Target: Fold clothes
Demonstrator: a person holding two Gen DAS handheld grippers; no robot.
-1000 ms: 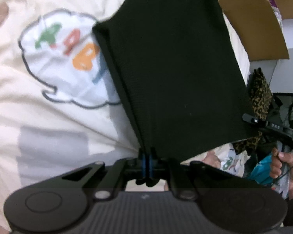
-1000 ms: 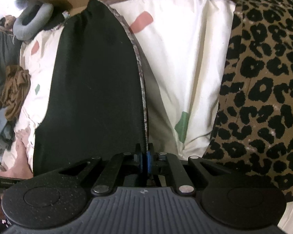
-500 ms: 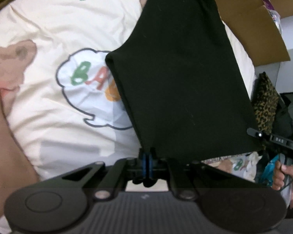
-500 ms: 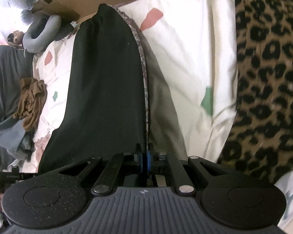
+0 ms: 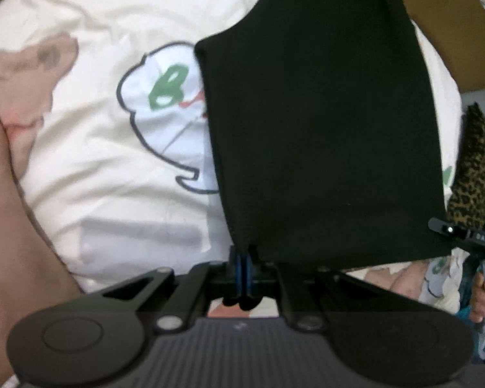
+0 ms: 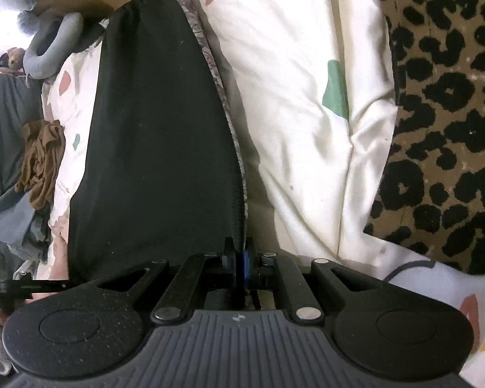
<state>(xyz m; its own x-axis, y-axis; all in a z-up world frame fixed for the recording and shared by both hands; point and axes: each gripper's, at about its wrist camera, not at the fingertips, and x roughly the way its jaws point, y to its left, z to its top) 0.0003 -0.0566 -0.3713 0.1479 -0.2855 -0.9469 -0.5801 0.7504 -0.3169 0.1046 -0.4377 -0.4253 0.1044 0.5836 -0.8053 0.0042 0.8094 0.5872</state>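
Note:
A black garment (image 5: 323, 123) hangs stretched over a cream bedsheet (image 5: 97, 168) printed with a speech bubble and letters. My left gripper (image 5: 242, 258) is shut on its near lower corner, blue pads pinched together. In the right wrist view the same black garment (image 6: 155, 135) runs away from me, with a grey patterned edge along its right side. My right gripper (image 6: 241, 258) is shut on that edge. The right gripper's black tip (image 5: 462, 234) shows at the garment's far corner in the left wrist view, with a hand (image 5: 481, 297) below it.
A leopard-print cloth (image 6: 443, 113) lies on the bed at the right. A brown garment (image 6: 42, 165) and grey clothes (image 6: 9, 213) are piled at the left. Brown cardboard (image 5: 452, 26) stands behind the bed. A bare limb (image 5: 13, 242) fills the left wrist view's left edge.
Both grippers have come down toward the bed with the black garment still pinched. The sheet and the leopard cloth look larger, and the speech bubble print has shifted right under the garment.

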